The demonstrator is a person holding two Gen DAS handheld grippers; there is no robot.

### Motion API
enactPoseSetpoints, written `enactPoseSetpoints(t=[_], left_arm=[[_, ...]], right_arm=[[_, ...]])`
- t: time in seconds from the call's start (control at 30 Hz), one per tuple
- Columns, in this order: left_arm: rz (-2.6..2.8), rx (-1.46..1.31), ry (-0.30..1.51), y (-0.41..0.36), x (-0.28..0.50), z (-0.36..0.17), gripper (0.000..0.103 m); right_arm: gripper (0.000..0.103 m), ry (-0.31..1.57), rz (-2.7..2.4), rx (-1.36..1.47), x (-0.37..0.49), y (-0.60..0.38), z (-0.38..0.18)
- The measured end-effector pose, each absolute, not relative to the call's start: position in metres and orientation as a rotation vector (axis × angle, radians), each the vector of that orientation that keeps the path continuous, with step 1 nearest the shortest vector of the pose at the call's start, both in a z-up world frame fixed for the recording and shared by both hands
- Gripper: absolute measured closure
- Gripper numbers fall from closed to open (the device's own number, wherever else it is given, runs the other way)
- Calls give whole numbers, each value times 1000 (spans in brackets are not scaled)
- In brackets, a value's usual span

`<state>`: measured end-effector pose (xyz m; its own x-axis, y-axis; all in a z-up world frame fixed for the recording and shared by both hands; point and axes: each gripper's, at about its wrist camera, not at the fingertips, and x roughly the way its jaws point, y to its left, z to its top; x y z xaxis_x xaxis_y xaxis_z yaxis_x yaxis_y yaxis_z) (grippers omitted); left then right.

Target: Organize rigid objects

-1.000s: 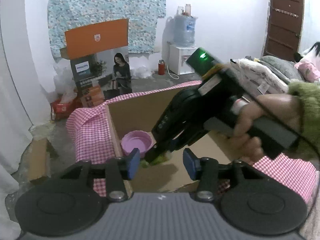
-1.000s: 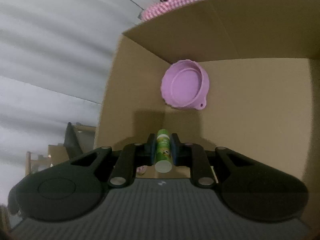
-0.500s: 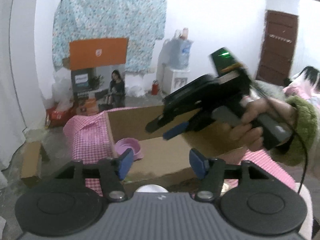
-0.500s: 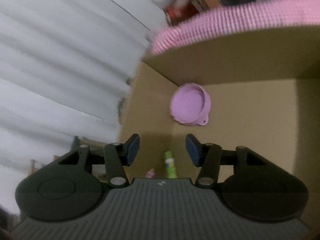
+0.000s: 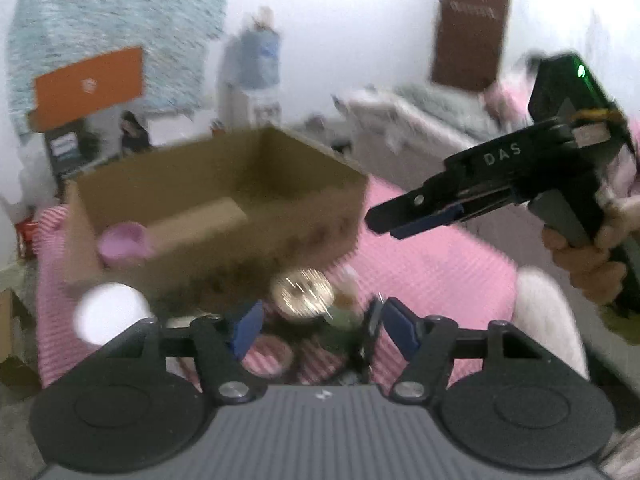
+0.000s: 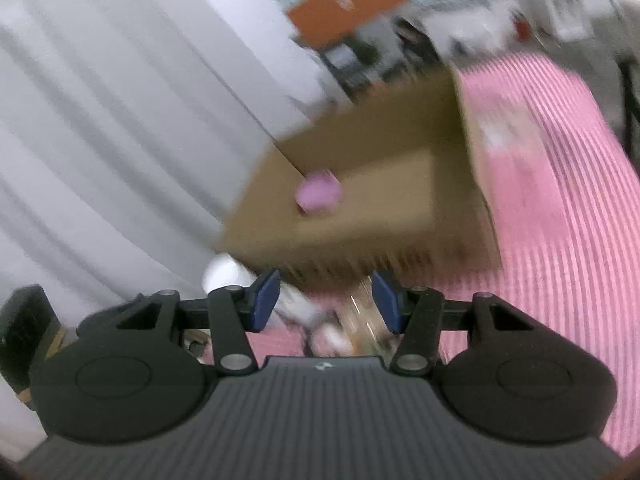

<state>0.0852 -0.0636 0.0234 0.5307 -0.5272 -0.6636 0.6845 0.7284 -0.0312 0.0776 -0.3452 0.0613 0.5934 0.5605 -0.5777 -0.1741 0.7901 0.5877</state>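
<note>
Right hand-held gripper [image 6: 325,301] now clear of box [image 6: 384,184], fingers apart.

Both tools agape (nothing held): left tool [image 5: 318,330], right tool [image 6: 326,300]

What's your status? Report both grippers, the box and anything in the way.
Left gripper open, empty. Right gripper open, empty. Cardboard box holds pink bowl. Blurred clutter on the cloth before the box.
</note>
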Motion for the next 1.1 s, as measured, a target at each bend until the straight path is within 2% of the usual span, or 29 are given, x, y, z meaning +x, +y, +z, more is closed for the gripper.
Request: enactPoseSetpoints(t=[0.13,0.23,0.3,0.37,0.5,0.6,0.77,0.87,1.03,1.1], left_arm=[[-739,379,747,-103,81,-13,51],[-728,466,773,-123,76,-34,62],[-716,498,798,-131,77,-45,69],[-713,503,820,-137,79,-51,73],[-728,486,843,-144,81,-54,77],[-793,427,874,-147,79,-52,77],[-746,486,840,-165,80,-54,75],[-736,477,837,-171,85,-57,60],[-741,466,865,-182,93,-67,61],[-745,447,874,-183,99,-67,64]], right_arm=[[57,902,350,566,57,-347,6],[65,918,313,589,50,-344,-12],[67,919,287,578,49,-341,-14],[73,918,274,577,46,-345,-19],[75,926,276,579,56,-336,-34],[75,924,268,564,61,-337,-36],[75,913,247,530,62,-343,-33],[76,922,244,506,66,-344,-34],[83,941,246,465,72,-343,-40],[84,945,257,462,72,-343,-40]])
